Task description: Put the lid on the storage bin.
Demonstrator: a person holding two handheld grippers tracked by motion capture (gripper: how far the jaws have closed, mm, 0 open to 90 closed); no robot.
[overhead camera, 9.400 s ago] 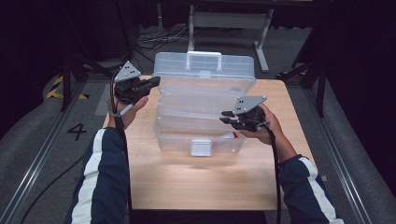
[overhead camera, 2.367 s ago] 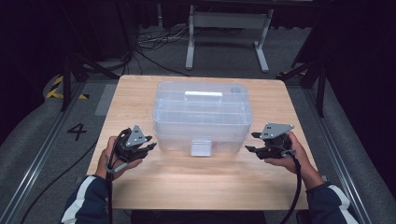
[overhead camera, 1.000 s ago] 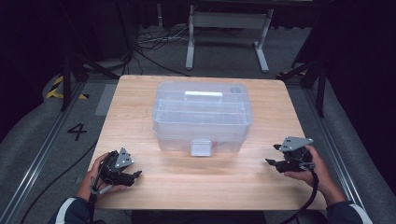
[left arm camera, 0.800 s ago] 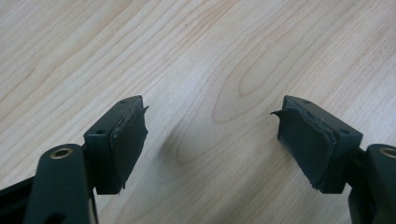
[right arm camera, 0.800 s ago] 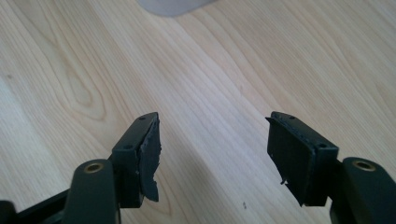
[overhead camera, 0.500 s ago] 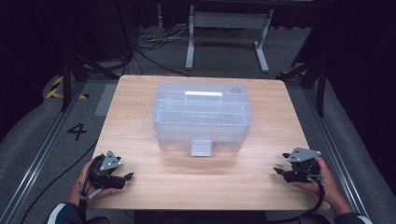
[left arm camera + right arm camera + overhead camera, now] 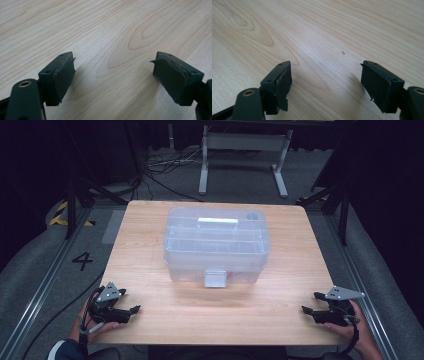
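A clear plastic storage box (image 7: 216, 245) stands in the middle of the wooden table (image 7: 150, 230), lid down, with a white handle (image 7: 217, 222) on top and a white latch (image 7: 215, 277) at its front. My left gripper (image 7: 131, 313) lies low at the near left corner, well clear of the box. Its jaws have just been opening and hold nothing, only bare wood between them (image 7: 113, 66). My right gripper (image 7: 310, 304) is at the near right edge. Its jaws have also just been opening, wide apart over bare wood (image 7: 326, 72).
A metal stand (image 7: 242, 150) and loose cables (image 7: 160, 167) lie on the dark floor beyond the table. A floor mark "4" (image 7: 82, 261) and a rail (image 7: 45, 285) run along the left. Bare wood lies in front of the box (image 7: 220, 310).
The box lid, open in the oldest frame, is down. Both hands have drawn back from the box to the table's near corners and sunk lower. The right jaws stand wider.
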